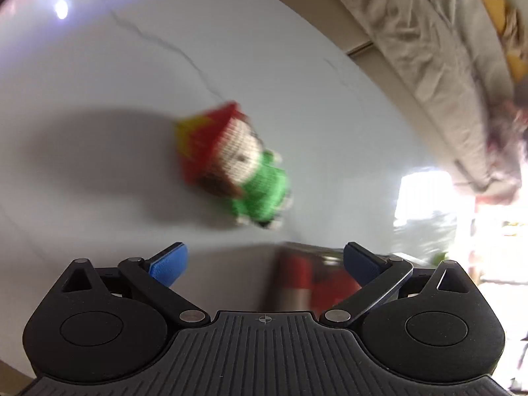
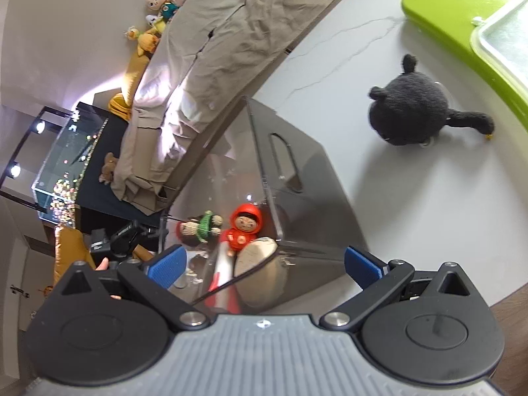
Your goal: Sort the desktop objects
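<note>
A crocheted doll (image 1: 234,165) with a red and yellow hat and green body lies on the white table, blurred, just ahead of my left gripper (image 1: 264,265), which is open and empty. My right gripper (image 2: 264,265) is open and empty above a clear plastic box (image 2: 297,178). Inside the box lie a red-hooded figure (image 2: 242,227), a green crocheted doll (image 2: 201,227), a beige oval piece (image 2: 255,254) and a red-and-white stick (image 2: 222,274). A black plush toy (image 2: 412,112) sits on the table to the right of the box.
A lime green tray (image 2: 439,6) with a clear lid lies at the table's far right. A beige covered sofa (image 2: 211,49) with stuffed toys runs along the table's edge. Part of the box with red contents (image 1: 307,277), blurred, shows under my left gripper.
</note>
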A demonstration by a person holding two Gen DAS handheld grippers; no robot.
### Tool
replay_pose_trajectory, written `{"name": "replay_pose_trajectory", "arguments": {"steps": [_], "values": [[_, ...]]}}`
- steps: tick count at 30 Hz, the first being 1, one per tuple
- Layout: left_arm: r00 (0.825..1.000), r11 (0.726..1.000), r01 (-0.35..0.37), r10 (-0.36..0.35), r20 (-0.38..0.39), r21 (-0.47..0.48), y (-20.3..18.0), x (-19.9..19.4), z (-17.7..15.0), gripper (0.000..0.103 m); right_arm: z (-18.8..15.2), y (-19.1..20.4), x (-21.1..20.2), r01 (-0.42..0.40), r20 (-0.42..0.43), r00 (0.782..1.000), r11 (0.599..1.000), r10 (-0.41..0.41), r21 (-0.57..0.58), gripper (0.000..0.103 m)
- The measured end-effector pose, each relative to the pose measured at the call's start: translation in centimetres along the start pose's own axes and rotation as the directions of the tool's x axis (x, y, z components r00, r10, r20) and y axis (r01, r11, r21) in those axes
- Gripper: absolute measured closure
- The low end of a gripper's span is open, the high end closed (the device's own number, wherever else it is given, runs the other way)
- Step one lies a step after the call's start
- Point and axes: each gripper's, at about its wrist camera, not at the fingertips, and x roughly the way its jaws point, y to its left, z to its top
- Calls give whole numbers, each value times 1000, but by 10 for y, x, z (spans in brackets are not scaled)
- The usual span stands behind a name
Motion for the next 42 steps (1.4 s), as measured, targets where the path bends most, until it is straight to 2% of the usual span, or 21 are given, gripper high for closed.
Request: {"name": "replay_pose_trajectory", "arguments": {"steps": [2, 6, 9, 12, 15, 16, 17, 18, 19, 23, 26, 28, 30, 32, 34, 37, 39, 42], "values": [[997, 996, -67, 69, 34, -53, -7, 15, 0, 0, -2, 5, 0, -11, -3, 1000, 1000, 11, -17, 0], [995, 983, -52, 67, 80, -177, -2, 36, 8, 0, -1, 1, -11, -17, 15, 1000, 1000, 17, -17, 0], [984, 968, -82, 116, 134, -237, 1, 51, 14, 0, -1, -3, -21, -20, 31, 999, 1000, 20, -12, 0], [961, 957, -172, 215, 172, -233, -4, 60, 23, 0, 1, -12, -28, -14, 48, 999, 1000, 14, 5, 0], [940, 954, -266, 288, 184, -138, -9, 67, 30, 3, 1, -19, -28, -19, 53, 998, 1000, 17, 23, 0], [930, 950, -297, 310, 195, -97, -10, 68, 31, 14, 1, -21, -28, -22, 54, 998, 999, 20, 27, 0], [925, 947, -315, 319, 204, -54, -10, 67, 31, 43, 1, -23, -28, -25, 55, 998, 999, 23, 32, 0], [923, 945, -327, 322, 212, -10, -9, 65, 31, 42, 1, -24, -28, -28, 56, 998, 999, 26, 37, 0], [928, 947, -321, 310, 207, 20, -7, 62, 33, 44, 1, -26, -27, -32, 57, 998, 999, 29, 41, 0], [938, 954, -297, 282, 202, 48, 12, 46, 34, 45, 0, -34, -27, -45, 61, 997, 997, 41, 60, 0], [945, 973, -228, 210, 252, 46, 15, 4, 29, 45, 0, -39, -26, -54, 65, 997, 996, 50, 74, 0], [946, 979, -185, 153, 286, 87, -1, -27, 23, 45, -1, -41, -26, -63, 66, 996, 995, 58, 79, 0], [946, 975, -146, 88, 312, 167, -29, -61, 9, 45, -4, -38, -29, -77, 67, 995, 995, 73, 64, 0], [950, 956, -110, 21, 311, 271, -69, -87, -15, 44, -6, -37, -32, -91, 71, 994, 994, 87, 57, 0], [957, 926, -69, -44, 286, 372, -110, -103, -41, 44, -9, -37, -35, -103, 79, 992, 993, 98, 60, 0], [976, 867, -22, -89, 198, 498, -167, -92, -79, 43, -12, -37, -40, -123, 97, 989, 990, 116, 71, 0], [989, 828, -11, -73, 127, 560, -197, -66, -99, 43, -15, -37, -45, -147, 113, 984, 986, 138, 72, 0], [999, 765, -42, 18, 44, 642, -221, -13, -130, 43, -20, -35, -57, -177, 148, 975, 982, 166, 64, 0]]}}
